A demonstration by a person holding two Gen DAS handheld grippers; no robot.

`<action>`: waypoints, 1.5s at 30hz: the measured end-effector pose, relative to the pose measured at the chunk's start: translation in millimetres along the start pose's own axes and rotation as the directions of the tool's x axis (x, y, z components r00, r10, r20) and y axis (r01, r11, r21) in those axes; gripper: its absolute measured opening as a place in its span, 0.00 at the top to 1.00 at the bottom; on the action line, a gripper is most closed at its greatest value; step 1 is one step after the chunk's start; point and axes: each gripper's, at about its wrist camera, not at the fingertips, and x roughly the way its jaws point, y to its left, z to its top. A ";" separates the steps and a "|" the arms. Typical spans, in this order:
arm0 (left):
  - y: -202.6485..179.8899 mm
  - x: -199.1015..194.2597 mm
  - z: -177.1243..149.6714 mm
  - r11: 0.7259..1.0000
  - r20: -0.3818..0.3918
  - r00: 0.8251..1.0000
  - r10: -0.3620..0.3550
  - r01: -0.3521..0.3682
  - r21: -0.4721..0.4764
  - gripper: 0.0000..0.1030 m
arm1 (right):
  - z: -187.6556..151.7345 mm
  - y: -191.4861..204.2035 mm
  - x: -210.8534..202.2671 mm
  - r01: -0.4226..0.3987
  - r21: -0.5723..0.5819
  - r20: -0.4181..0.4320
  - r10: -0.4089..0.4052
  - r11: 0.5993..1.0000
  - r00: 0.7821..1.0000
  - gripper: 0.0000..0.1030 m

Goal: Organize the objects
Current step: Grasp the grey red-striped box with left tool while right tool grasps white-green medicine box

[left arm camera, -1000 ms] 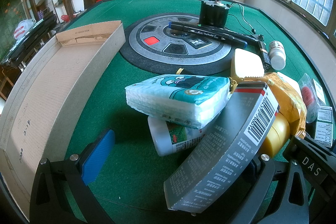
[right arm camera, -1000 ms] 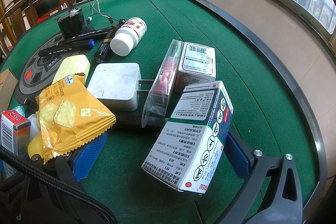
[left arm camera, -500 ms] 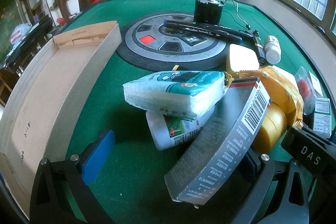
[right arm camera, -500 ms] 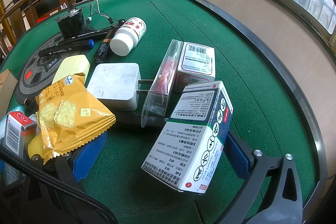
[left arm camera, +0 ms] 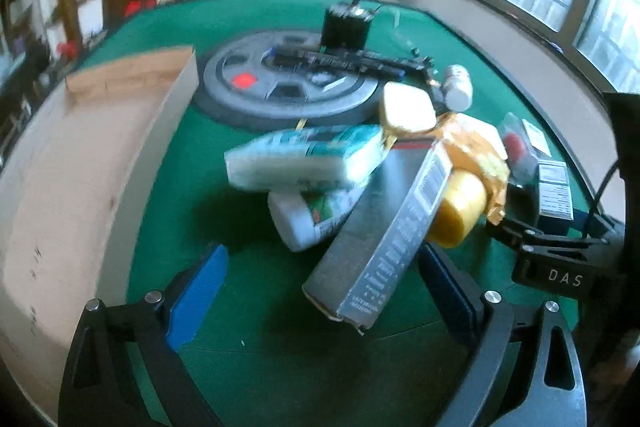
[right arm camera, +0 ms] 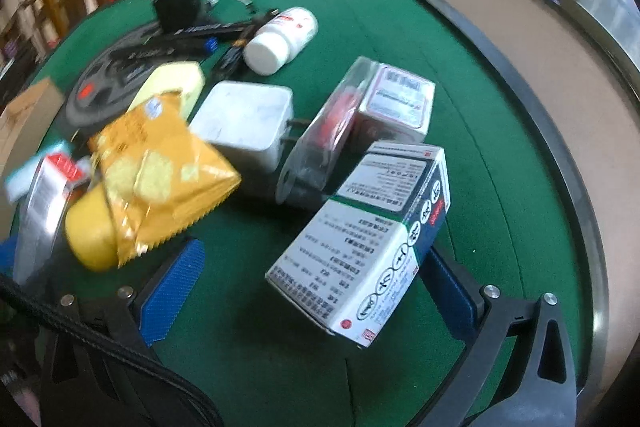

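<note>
Two grippers: the left gripper (left arm camera: 320, 287), jaws just narrowing yet apart, has a grey barcoded carton (left arm camera: 380, 231) leaning against its right pad only. The right gripper (right arm camera: 316, 291), "DAS" on its body, stands apart around a white medicine box (right arm camera: 360, 251) on green felt (right arm camera: 460, 75).

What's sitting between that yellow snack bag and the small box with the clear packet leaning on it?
A white charger block, prongs toward the clear packet, lies between the snack bag and the small box. The right wrist view shows it.
</note>
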 end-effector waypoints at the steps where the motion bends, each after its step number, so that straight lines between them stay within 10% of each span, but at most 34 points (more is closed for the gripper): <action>1: -4.4 -2.2 1.2 1.000 0.016 1.000 0.006 -0.007 0.026 0.21 | 0.7 -0.9 0.0 -0.006 -0.005 -0.015 0.006 1.000 1.000 0.00; 9: -33.5 5.0 4.6 0.981 -0.008 0.999 0.050 -0.048 0.188 0.65 | -6.2 -35.1 -27.7 -0.110 0.114 0.042 0.106 0.987 0.993 0.00; 16: -39.0 17.1 5.1 0.971 -0.040 0.994 0.103 -0.091 0.222 0.61 | -11.4 -47.6 -50.6 -0.146 0.145 0.135 0.127 0.979 0.983 0.00; 22: -19.2 13.1 7.1 0.996 -0.045 0.999 -0.008 0.012 0.091 0.78 | -9.8 -50.2 -54.1 -0.190 0.164 0.165 0.164 0.968 0.973 0.00; 38: 14.5 -75.7 -14.6 0.980 0.092 0.976 -0.199 0.198 0.023 0.78 | -15.9 -39.4 -41.8 -0.115 0.016 0.121 0.112 0.993 0.986 0.00; 45: 23.4 -91.8 -22.9 0.984 0.115 0.977 -0.180 0.180 0.013 0.78 | -4.2 -60.9 -22.7 -0.219 0.292 0.083 0.203 0.931 0.976 0.08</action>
